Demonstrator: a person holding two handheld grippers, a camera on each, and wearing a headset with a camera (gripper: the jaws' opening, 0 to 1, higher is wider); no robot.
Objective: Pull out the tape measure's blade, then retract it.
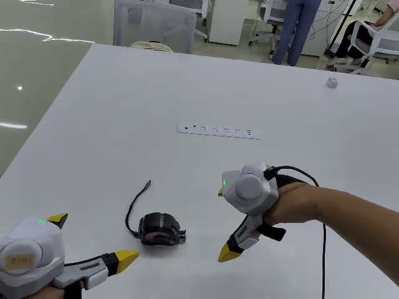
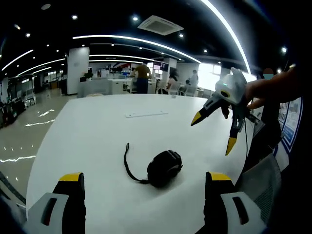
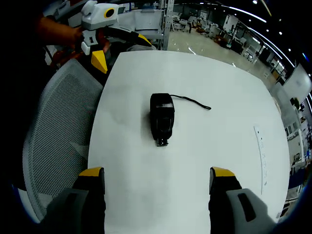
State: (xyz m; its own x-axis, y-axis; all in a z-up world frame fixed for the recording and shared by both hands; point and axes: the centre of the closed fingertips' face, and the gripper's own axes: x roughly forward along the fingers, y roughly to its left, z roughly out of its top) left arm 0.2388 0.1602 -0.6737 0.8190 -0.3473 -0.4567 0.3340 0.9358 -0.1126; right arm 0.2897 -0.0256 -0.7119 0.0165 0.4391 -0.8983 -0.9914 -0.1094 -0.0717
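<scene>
Held left gripper and right gripper wide open, empty, flanking the tape measure, both clear of it.

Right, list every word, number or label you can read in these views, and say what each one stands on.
Nothing can be quoted with confidence.
Sticker on the left gripper: a yellowish label with a few dark characters, too blurred to read.
Tape measure: dark case, any marking on it is too small to read.
Power strip: white, any print on it is too small to read.
</scene>
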